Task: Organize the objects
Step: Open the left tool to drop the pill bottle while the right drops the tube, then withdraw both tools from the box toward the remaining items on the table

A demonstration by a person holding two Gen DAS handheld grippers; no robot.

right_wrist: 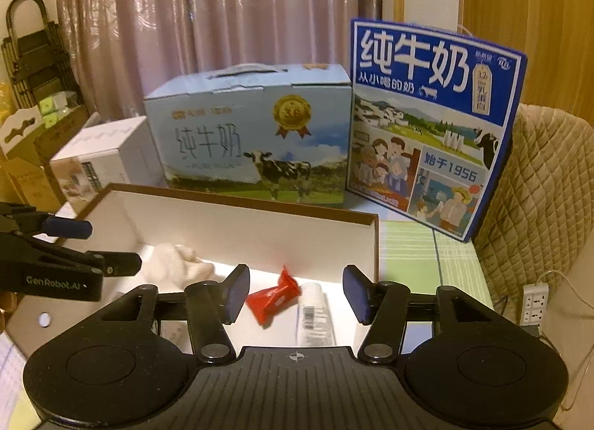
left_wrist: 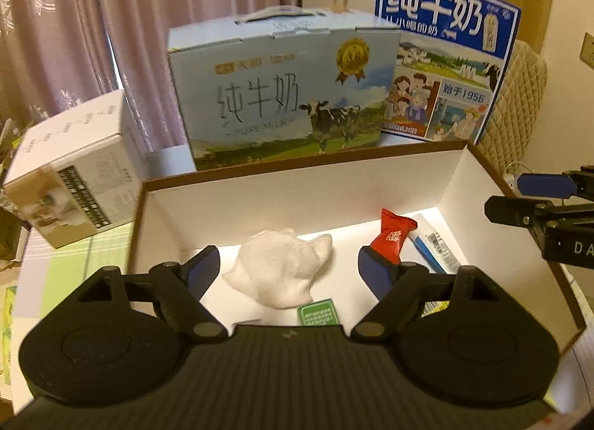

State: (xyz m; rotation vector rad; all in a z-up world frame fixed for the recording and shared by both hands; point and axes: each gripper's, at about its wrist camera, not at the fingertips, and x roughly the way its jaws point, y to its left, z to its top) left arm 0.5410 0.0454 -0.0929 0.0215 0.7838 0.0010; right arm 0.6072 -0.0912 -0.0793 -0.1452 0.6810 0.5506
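Objects: a white sock [left_wrist: 276,269], a red candy wrapper [left_wrist: 392,236] and a white tube [left_wrist: 432,242] with a barcode lay inside the open box [left_wrist: 308,188]; a small green packet [left_wrist: 318,313] lay near the sock, at the box's near side.
Open box: it was white inside with a brown rim, and it stood on the table [left_wrist: 74,259] in front of both grippers.
Surface: the table had a light cloth with green check lines.
Room: a pink curtain [right_wrist: 208,14] hung behind the table; a quilted beige cover [right_wrist: 538,185] was at the right, and a power strip [right_wrist: 534,302] lay low at the right.
Behind the box: a light blue milk carton [left_wrist: 282,92] with a cow picture stood upright, a dark blue milk carton [left_wrist: 445,58] leaned beside it, and a white box [left_wrist: 70,170] lay at the left.
Left gripper [left_wrist: 289,266]: its fingers were wide apart over the box, on both sides of the sock, and held nothing.
Right gripper [right_wrist: 295,292]: its fingers were wide apart over the box, with the candy wrapper and the tube between them below; it held nothing.
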